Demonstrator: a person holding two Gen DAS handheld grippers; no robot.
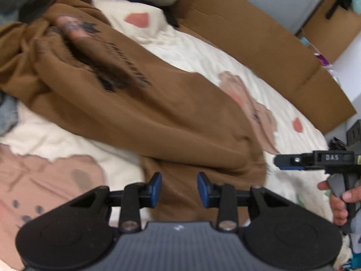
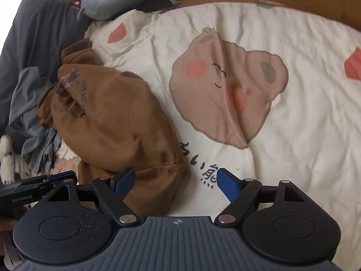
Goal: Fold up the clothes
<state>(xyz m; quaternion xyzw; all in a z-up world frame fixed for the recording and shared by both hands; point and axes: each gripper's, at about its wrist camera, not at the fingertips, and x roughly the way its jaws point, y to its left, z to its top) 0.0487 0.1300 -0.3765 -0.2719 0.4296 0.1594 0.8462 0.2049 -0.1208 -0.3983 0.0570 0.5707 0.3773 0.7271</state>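
Brown fabric fills the middle of both views: a crumpled brown sweatshirt (image 1: 140,103) (image 2: 112,124) with a dark print and lettering lies bunched on a cream bedspread (image 1: 203,54) (image 2: 293,124) printed with bear faces. In the left wrist view the left gripper (image 1: 179,189) hangs over the garment's near hem with its blue pads partly spread and nothing pinched between them (the cloth is below them, not gripped). The right gripper (image 2: 176,184) (image 1: 284,161) stands wide apart, its left finger (image 2: 124,178) over the sweatshirt's hem edge and its right one over bare bedspread by some printed characters. A hand (image 1: 338,201) grips its handle at the right edge of the left view. Cardboard (image 1: 259,40) runs along the far side of the bed; grey clothing (image 2: 33,103) is heaped beside the sweatshirt.
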